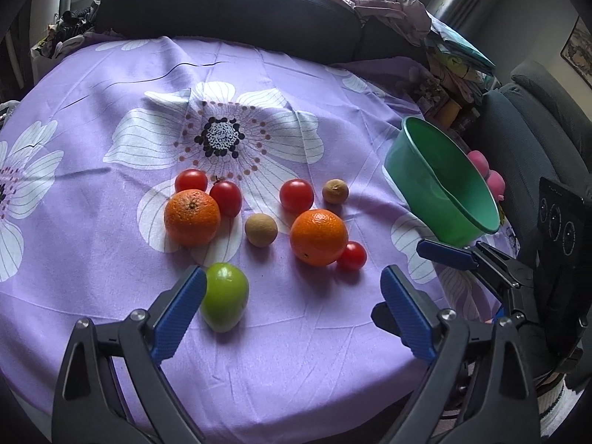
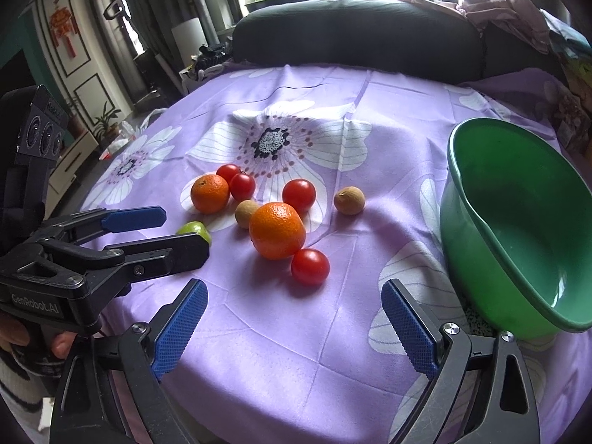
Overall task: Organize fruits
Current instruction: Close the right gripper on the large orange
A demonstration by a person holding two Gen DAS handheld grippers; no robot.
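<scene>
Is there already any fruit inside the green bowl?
No, in the right wrist view the green bowl shows only its bare inner wall, and every fruit, such as the nearest orange, lies on the purple cloth.

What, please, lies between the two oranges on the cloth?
A small brown fruit sits between the left orange and the right orange, touching neither in the left wrist view. A tomato adjoins the left orange.

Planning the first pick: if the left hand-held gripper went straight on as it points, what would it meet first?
Probably the bare purple cloth between its open fingers; the green fruit sits beside its left finger, perhaps brushed. Depth is unclear.
</scene>
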